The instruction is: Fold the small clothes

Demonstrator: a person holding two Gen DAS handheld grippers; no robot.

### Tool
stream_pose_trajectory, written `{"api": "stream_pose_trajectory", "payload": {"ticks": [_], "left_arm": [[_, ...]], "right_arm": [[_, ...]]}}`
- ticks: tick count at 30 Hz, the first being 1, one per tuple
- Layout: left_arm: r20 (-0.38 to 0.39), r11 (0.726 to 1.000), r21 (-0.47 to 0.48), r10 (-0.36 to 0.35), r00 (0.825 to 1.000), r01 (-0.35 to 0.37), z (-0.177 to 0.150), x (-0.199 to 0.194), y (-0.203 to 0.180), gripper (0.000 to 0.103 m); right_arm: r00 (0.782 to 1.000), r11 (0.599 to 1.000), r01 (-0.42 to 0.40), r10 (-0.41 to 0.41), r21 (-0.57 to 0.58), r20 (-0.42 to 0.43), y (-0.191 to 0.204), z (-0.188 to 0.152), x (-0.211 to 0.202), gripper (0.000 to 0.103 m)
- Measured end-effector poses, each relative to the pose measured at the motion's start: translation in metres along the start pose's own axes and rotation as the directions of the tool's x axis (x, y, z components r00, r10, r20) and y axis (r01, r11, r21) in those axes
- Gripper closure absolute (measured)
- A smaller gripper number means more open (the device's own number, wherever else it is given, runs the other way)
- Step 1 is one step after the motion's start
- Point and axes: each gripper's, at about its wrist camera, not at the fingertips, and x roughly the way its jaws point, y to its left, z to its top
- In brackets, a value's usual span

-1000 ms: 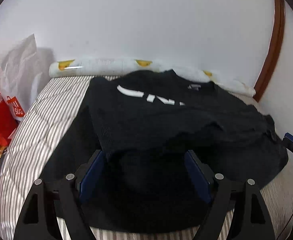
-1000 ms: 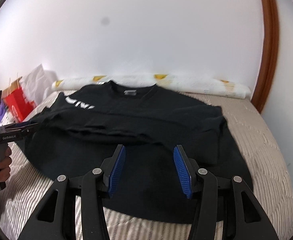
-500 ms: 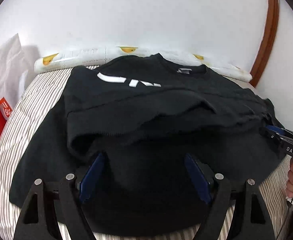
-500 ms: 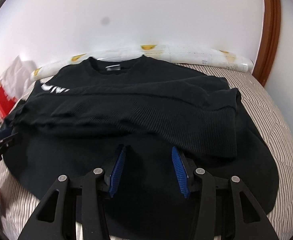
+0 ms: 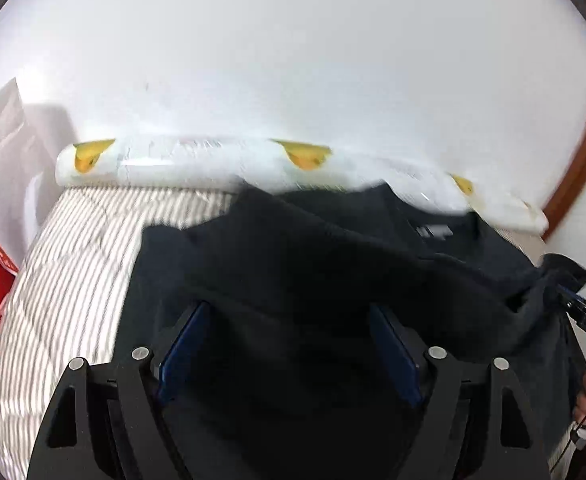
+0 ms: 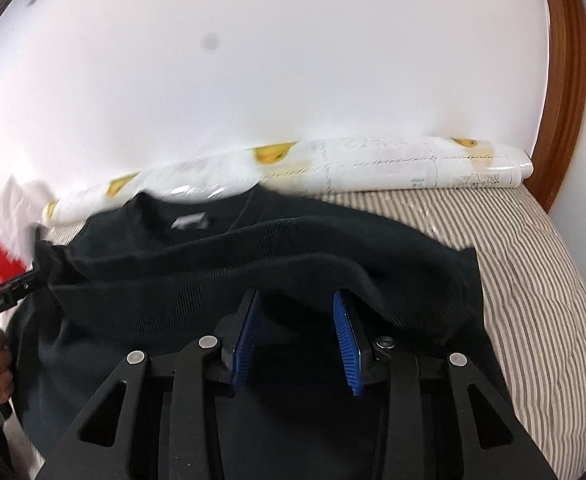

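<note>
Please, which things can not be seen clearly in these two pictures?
- Left view: shirt print, lost to motion blur.
- Left view: right gripper tips, buried in cloth.
- Right view: left gripper tips, blurred at the shirt's edge.
- Both views: the shirt's near hem, behind the gripper bodies.

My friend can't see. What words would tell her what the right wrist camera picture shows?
A black sweater lies on a striped bed, and the right gripper, its blue pads closing, reaches over a fold of it. A white roll with yellow prints lies by the wall.
</note>
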Motion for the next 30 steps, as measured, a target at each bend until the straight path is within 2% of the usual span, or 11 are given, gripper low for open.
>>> {"api": "stream_pose_trajectory", "payload": {"ticks": [3,6,11,16,19,21,22,23,24,28,30], "left_arm": [[0.007,1.000,-0.012,0.023,1.000,-0.023,0.011,0.003,0.008,0.024],[0.021,0.998,0.012,0.058,0.998,-0.058,0.011,0.000,0.019,0.024],[-0.061,0.997,0.062,0.042,0.997,-0.038,0.015,0.022,0.029,0.024],[-0.074,0.989,0.120,0.092,0.993,-0.082,0.022,0.044,0.023,0.028],[-0.076,0.991,0.113,0.086,0.993,-0.077,0.025,0.050,0.021,0.042],[-0.065,0.987,0.130,0.105,0.992,-0.096,0.025,0.050,0.018,0.065],[-0.049,0.982,0.141,0.132,0.990,-0.124,0.025,0.048,0.016,0.071],[-0.037,0.979,0.145,0.150,0.988,-0.143,0.025,0.047,0.016,0.086],[-0.021,0.977,0.144,0.162,0.987,-0.157,0.026,0.045,0.018,0.091],[0.052,0.996,0.035,0.076,0.996,-0.078,0.028,0.025,0.042,0.092],[0.077,0.996,0.017,0.083,0.994,-0.084,0.028,0.021,0.048,0.100]], "right_arm": [[1.000,0.999,0.009,-0.009,0.043,-0.022,-0.013,0.010,0.008,0.066],[0.997,0.998,0.070,-0.069,-0.006,0.033,-0.023,0.010,-0.004,0.061],[0.984,0.984,0.175,-0.174,-0.036,0.030,-0.051,0.004,-0.005,0.054],[0.990,0.992,0.126,-0.125,0.015,-0.068,-0.074,0.001,0.019,0.054],[0.993,0.995,0.097,-0.097,-0.004,-0.071,-0.069,0.002,0.026,0.055],[0.993,0.996,0.085,-0.086,-0.018,-0.077,-0.064,0.004,0.032,0.072],[0.994,0.997,0.076,-0.078,-0.030,-0.077,-0.061,0.005,0.034,0.078],[0.994,0.995,0.088,-0.091,-0.044,-0.067,-0.058,0.006,0.034,0.086],[0.995,0.994,0.087,-0.090,-0.062,-0.044,-0.054,0.007,0.030,0.089],[0.992,0.999,0.045,-0.044,-0.007,0.122,-0.065,0.014,-0.002,0.090],[0.992,0.997,0.032,-0.041,0.075,0.121,-0.078,0.019,0.002,0.090]]}}
